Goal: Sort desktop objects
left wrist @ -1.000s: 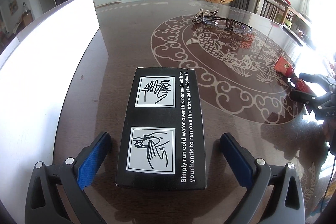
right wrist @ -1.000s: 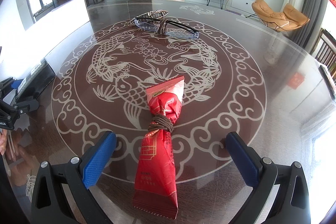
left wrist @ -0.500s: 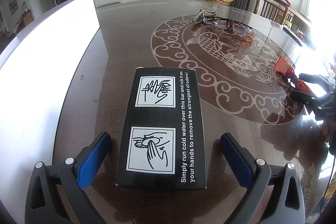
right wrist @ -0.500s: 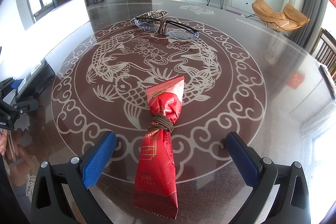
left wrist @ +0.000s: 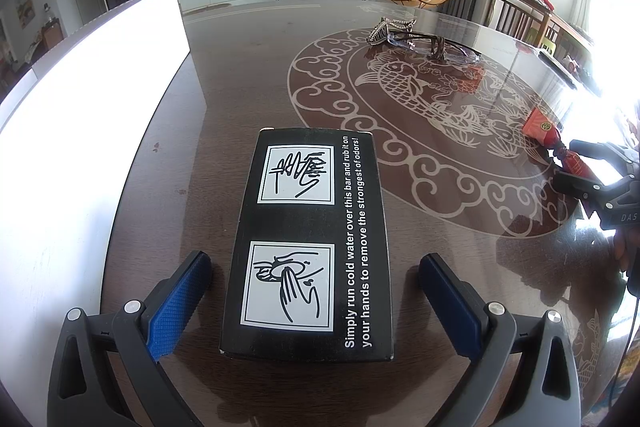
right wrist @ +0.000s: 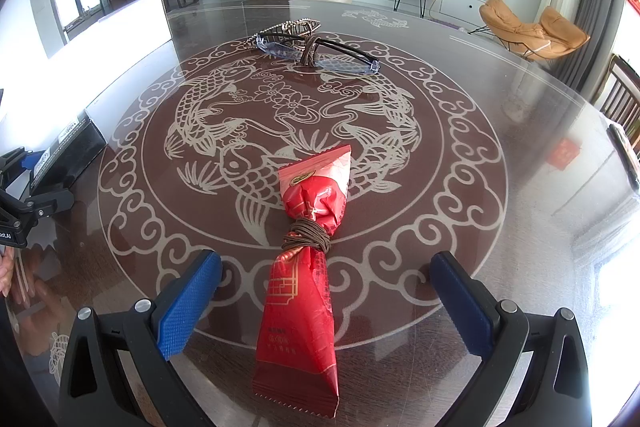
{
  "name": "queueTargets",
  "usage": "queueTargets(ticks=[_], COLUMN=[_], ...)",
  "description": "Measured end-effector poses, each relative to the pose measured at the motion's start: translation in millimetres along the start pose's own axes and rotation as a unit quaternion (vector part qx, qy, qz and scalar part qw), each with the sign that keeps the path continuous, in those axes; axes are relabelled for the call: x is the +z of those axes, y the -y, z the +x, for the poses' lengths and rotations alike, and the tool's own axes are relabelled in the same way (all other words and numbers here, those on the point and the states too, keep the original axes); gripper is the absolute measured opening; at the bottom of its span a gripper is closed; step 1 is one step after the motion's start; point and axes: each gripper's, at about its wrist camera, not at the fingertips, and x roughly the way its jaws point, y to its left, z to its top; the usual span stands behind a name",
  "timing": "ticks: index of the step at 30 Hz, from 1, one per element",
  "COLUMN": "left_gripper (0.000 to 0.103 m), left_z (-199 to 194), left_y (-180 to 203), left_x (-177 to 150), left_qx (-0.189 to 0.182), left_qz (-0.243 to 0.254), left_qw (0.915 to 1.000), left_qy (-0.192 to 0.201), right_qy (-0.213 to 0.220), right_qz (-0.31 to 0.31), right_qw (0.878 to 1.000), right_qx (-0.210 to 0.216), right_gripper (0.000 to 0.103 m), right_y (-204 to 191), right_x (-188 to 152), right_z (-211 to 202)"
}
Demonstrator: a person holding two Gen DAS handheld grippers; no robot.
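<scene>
The left tool (left wrist: 314, 291) stands with its blue-padded fingers wide apart on either side of a flat black cardboard box (left wrist: 310, 247) printed with white hand-washing drawings, touching neither side. The box lies on the dark glossy round desk (left wrist: 240, 75), just outside the pale fish medallion (right wrist: 296, 115) inlaid in it. The right tool (right wrist: 326, 291) is likewise spread, straddling a red foil snack packet (right wrist: 306, 291) tied at its waist with brown cord, which rests on the medallion's near rim. At the medallion's far rim lie dark-framed glasses (right wrist: 320, 57) beside a rhinestone hair clip (right wrist: 292, 26).
</scene>
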Motion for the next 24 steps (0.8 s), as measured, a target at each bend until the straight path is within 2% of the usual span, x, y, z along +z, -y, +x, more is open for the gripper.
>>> queueTargets(ticks=[24], left_gripper=[0.103], left_z=[-1.3], left_y=[2.0], left_x=[5.8], left_qx=[0.000], left_qz=[0.000], left_qw=[1.0000], left_qy=[0.000], right_qy=[0.000], right_qz=[0.000], right_qw=[1.000], right_qx=[0.000], right_gripper=[0.103], right_y=[0.0], right_x=[-0.2], right_z=[0.8])
